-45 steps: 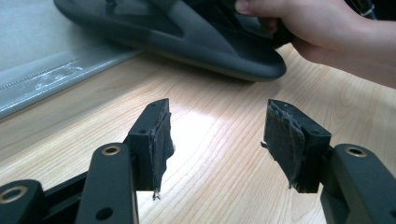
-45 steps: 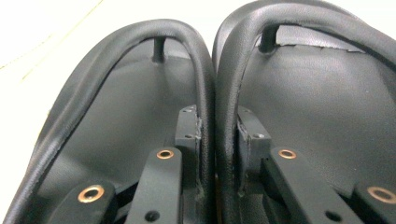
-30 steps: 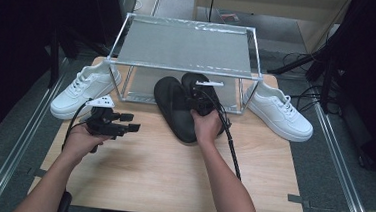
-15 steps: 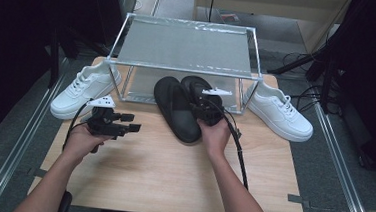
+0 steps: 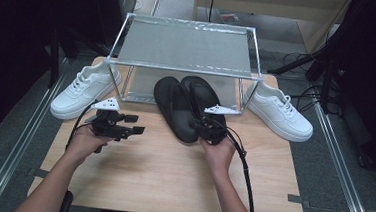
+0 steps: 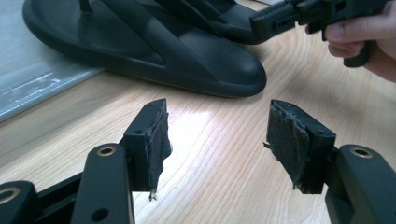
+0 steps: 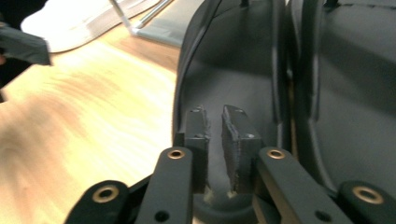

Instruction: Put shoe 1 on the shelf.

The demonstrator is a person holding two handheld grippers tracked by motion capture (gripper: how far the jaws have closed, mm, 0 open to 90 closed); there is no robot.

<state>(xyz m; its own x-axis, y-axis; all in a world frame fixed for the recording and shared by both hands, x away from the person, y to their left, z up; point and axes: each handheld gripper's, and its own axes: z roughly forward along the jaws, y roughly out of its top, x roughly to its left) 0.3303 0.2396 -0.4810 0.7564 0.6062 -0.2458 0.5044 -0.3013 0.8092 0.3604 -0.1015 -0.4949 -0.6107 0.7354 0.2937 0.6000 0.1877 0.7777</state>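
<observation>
1. Centrally in the high view, two black sandals lie side by side on the wooden table, toes under the front edge of a metal-framed rack: the left sandal and the right sandal.
2. Right gripper sits at the heel end of the left sandal, just right of the frame's middle.
3. Its own view shows the jaws nearly together, a thin gap between the pads, over the left sandal's footbed; they have just been closing, and whether they pinch the heel rim I cannot tell.
4. Left gripper, lower left of centre, is held above bare wood with jaws wide apart and nothing between them.
5. White sneakers flank the rack: one at left, one at right.
</observation>
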